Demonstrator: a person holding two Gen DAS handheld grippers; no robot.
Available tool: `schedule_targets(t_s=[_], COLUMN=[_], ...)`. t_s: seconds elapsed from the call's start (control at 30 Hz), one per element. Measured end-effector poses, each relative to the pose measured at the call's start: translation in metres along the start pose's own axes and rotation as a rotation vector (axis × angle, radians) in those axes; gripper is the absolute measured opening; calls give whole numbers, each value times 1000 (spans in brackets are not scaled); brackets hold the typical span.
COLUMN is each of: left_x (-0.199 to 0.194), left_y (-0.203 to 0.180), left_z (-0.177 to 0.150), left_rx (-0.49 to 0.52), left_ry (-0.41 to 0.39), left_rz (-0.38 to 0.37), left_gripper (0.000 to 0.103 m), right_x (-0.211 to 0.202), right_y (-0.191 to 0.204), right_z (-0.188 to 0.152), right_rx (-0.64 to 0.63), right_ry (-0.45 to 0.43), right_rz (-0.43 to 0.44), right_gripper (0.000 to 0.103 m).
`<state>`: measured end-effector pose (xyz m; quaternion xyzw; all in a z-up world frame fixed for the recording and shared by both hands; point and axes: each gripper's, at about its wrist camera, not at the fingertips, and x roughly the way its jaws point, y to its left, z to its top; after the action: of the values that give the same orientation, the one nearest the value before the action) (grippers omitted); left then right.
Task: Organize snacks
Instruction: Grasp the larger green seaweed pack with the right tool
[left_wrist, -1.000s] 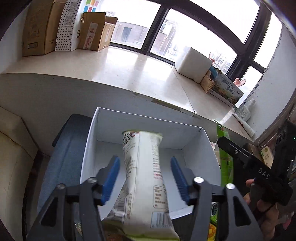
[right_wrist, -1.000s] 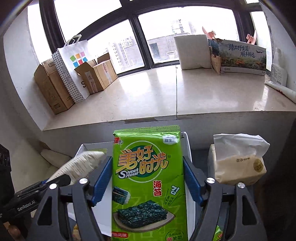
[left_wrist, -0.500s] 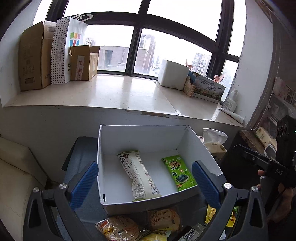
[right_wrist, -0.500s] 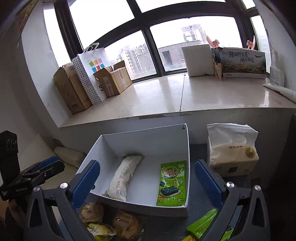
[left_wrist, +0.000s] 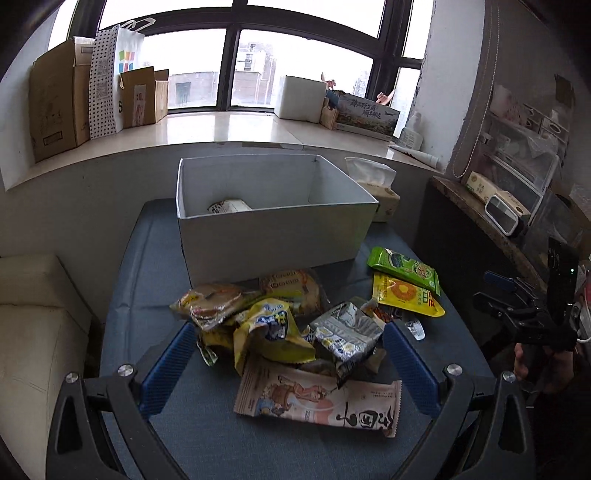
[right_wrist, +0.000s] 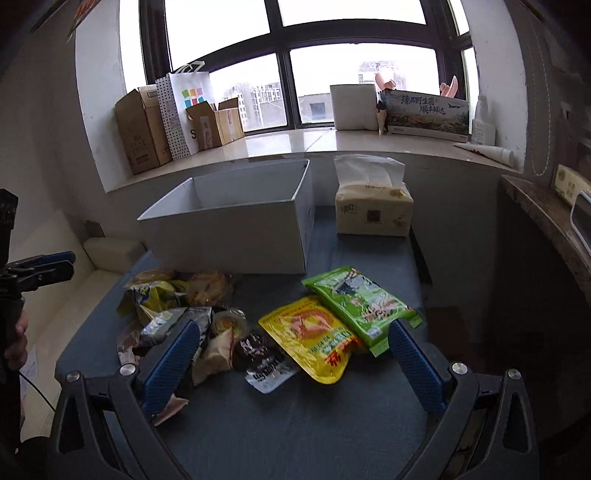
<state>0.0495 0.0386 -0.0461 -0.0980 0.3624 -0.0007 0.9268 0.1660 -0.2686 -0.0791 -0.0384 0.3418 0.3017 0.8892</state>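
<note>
Both grippers have pulled back from the white cardboard box, and the two packets they carried a moment ago now lie inside it. Only the tip of a pale long packet peeks over the box wall; the green seaweed one is hidden.

More snacks wait on the blue-grey padded top, just in front of the box. The left gripper hangs over a heap there, with its blue pads wide apart and nothing between them. Right below it lies a flat pale wrapper with a cartoon lady. The right gripper is wide apart and empty too. Between its pads lie a shiny yellow pouch and a bright green pouch.

To do the next pick well, each gripper should go for one packet only. Pinch it across the narrow way, and lift slowly so nothing else comes along.

The writing on the packets is Chinese and too small to read. A soft tissue pack sits beside the box.
</note>
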Motion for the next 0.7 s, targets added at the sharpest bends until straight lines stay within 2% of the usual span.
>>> schedule_targets(t_s=[0.13,0.27,0.4,0.5,0.7], left_x=[0,4,0,-1,2], left_y=[-8,-11,-13,-12,-13], left_z=[-19,-28,-32,-33,-39], left_rx=[23,46,70,58,58], left_ry=[24,44,34,32,49], left_rz=[-7,-7,-6,-9,-19], left_gripper=[103,103,103,103,103], right_x=[19,53,97,117,157], right_y=[-21,-34,-41,-42,-50], right_z=[-9,5,23,31,36], right_rx=[-7,-63,-138,-193,-239], right_ry=[51,98,198,204,337], right_rz=[-7,-3,-33,-43,-39], right_gripper=[103,103,103,103,103])
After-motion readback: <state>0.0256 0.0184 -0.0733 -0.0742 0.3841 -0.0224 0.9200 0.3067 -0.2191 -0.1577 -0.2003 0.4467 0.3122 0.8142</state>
